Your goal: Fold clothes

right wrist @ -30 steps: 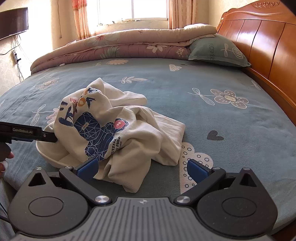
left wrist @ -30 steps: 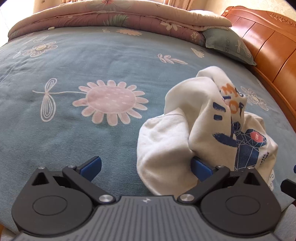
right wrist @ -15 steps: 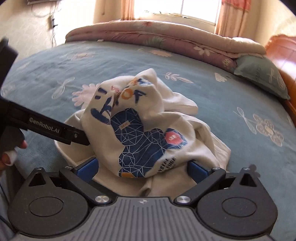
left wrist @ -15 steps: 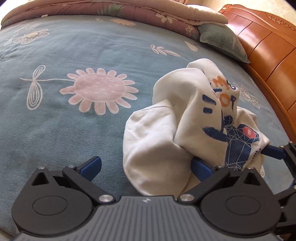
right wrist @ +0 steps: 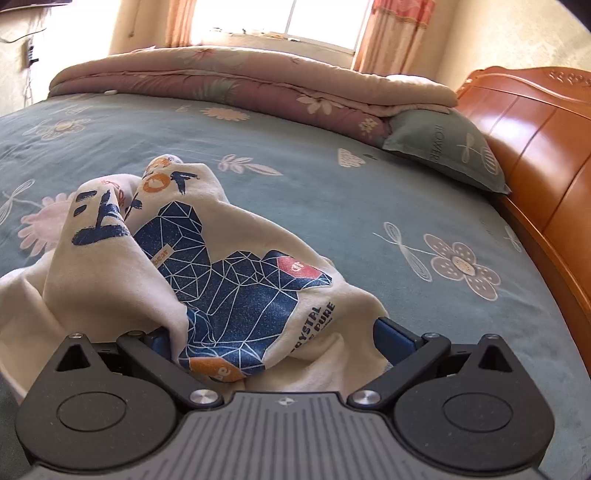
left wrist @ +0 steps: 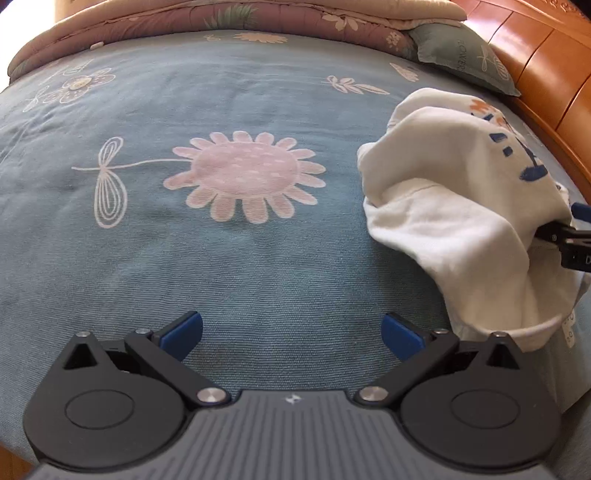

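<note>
A crumpled white sweatshirt (right wrist: pixel 229 280) with a dark blue geometric print lies bunched on the blue flowered bedspread (left wrist: pixel 236 258). My right gripper (right wrist: pixel 280 339) is open with the printed cloth piled between its blue pads (right wrist: pixel 393 338). My left gripper (left wrist: pixel 291 332) is open and empty over bare bedspread, with the sweatshirt (left wrist: pixel 454 206) off to its right. The right gripper's black finger (left wrist: pixel 565 240) shows at the cloth's right side in the left wrist view.
A folded pink quilt (right wrist: pixel 258 85) lies along the far side of the bed, with a green pillow (right wrist: pixel 443 147) beside it. An orange wooden headboard (right wrist: pixel 546 155) runs along the right. A curtained window (right wrist: pixel 280 18) is behind the bed.
My left gripper has drawn back left, so the sweatshirt no longer touches its right pad. My right gripper has pushed further into the garment, which now fills the gap between its pads.
</note>
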Motion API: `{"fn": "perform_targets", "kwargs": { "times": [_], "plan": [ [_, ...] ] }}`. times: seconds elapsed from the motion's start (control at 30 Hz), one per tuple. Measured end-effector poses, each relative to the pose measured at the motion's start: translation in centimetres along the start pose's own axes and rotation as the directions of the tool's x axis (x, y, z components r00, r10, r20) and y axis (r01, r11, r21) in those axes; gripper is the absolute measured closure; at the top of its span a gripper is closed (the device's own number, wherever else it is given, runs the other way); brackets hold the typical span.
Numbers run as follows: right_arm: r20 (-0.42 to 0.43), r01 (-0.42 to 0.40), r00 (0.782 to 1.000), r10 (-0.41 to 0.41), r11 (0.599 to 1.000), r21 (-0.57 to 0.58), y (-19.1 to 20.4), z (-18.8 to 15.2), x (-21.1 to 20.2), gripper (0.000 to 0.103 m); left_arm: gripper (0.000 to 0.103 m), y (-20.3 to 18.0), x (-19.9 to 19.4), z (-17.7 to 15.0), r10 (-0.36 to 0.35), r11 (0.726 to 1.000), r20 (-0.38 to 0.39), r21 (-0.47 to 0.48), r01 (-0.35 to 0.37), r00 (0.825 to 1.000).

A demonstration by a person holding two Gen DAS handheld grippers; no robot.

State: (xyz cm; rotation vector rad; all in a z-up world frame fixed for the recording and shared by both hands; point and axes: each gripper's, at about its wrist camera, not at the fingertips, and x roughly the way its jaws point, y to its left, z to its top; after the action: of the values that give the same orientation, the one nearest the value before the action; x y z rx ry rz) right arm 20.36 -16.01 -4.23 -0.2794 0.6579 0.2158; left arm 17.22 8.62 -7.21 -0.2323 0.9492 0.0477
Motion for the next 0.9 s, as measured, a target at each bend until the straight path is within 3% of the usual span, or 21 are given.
{"fn": "perform_targets", "kwargs": {
  "times": [0.1, 0.23, 0.43, 0.6, 0.83, 0.9],
  "plan": [
    [0.001, -0.045, 0.999, 0.045, 0.999, -0.008, 0.3, -0.2, -0.9, 0.000, 0.001, 0.1, -0.5, 0.2, -0.092, 0.994, 0.004, -0.057, 0.093, 0.996],
    [0.013, -0.101, 0.995, 0.103, 0.988, -0.114, 2.1, -1.3, -2.9, 0.000, 0.001, -0.7, -0.4, 0.0, -0.166, 0.983, -0.019, -0.083, 0.163, 0.986],
    [-0.005, -0.097, 0.995, 0.098, 0.984, -0.148, 2.0, -4.3, -6.4, 0.000, 0.001, -0.8, -2.7, -0.8, -0.270, 0.955, 0.012, -0.123, 0.269, 0.963],
    [-0.053, -0.100, 0.994, 0.097, 0.992, -0.074, 1.1, -6.6, -6.7, 0.000, 0.001, -2.0, -4.6, -0.6, -0.391, 0.909, 0.084, -0.120, 0.399, 0.916],
    [-0.059, -0.116, 0.992, 0.113, 0.992, -0.046, 1.2, -8.0, -7.2, 0.000, 0.001, -6.3, -1.4, -1.7, -0.402, 0.914, -0.019, -0.070, 0.400, 0.916],
    [-0.057, -0.104, 0.993, 0.101, 0.993, -0.047, 0.9, -8.0, -7.3, 0.000, 0.001, -6.7, -1.0, -1.9, -0.370, 0.928, -0.021, -0.058, 0.368, 0.929]
  ]
}}
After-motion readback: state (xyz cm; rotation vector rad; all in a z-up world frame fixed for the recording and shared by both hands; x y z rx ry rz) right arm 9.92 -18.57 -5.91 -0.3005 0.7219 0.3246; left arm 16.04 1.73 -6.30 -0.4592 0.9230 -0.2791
